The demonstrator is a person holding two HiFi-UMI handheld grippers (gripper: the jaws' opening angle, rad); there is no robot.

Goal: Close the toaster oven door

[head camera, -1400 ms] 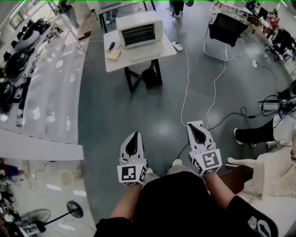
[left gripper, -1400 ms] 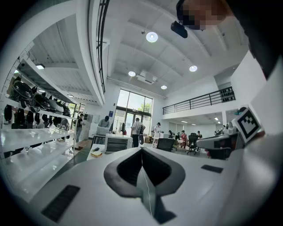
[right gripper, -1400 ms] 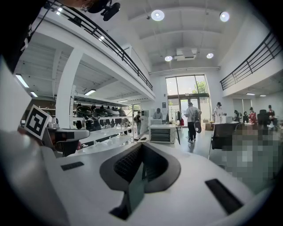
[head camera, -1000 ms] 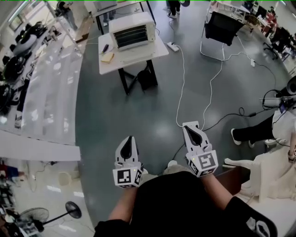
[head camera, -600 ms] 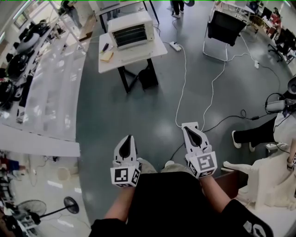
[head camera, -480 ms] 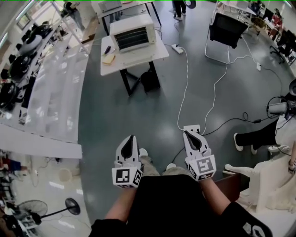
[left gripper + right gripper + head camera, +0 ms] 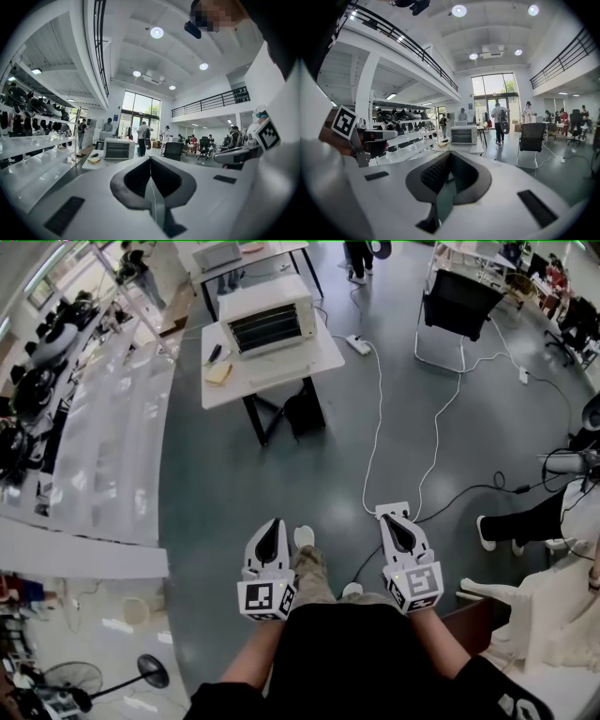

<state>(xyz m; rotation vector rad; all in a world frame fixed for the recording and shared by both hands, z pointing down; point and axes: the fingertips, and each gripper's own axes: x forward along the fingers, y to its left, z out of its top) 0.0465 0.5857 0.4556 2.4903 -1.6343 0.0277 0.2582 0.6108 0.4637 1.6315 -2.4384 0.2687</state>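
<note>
The white toaster oven (image 7: 267,317) stands on a white table (image 7: 319,354) far ahead of me across the floor. Its dark rack shows, and its door lies folded down in front. It is small in the left gripper view, toaster oven (image 7: 118,148), and in the right gripper view, toaster oven (image 7: 463,134). My left gripper (image 7: 273,524) and right gripper (image 7: 389,518) are held side by side near my body, well short of the table. Each has its jaws together with nothing between them: left gripper (image 7: 150,158), right gripper (image 7: 449,165).
A yellow item (image 7: 218,373) lies on the table's left part and a black bag (image 7: 302,409) sits under it. A white cable (image 7: 375,418) runs over the floor from a power strip (image 7: 358,337). Shelving (image 7: 103,437) lines the left, a black chair (image 7: 457,298) stands far right, and a seated person's leg (image 7: 520,518) is at right.
Both grippers have shifted a little forward and down with my walking, still shut. My foot now shows between them, and the table sits slightly differently in the view.
</note>
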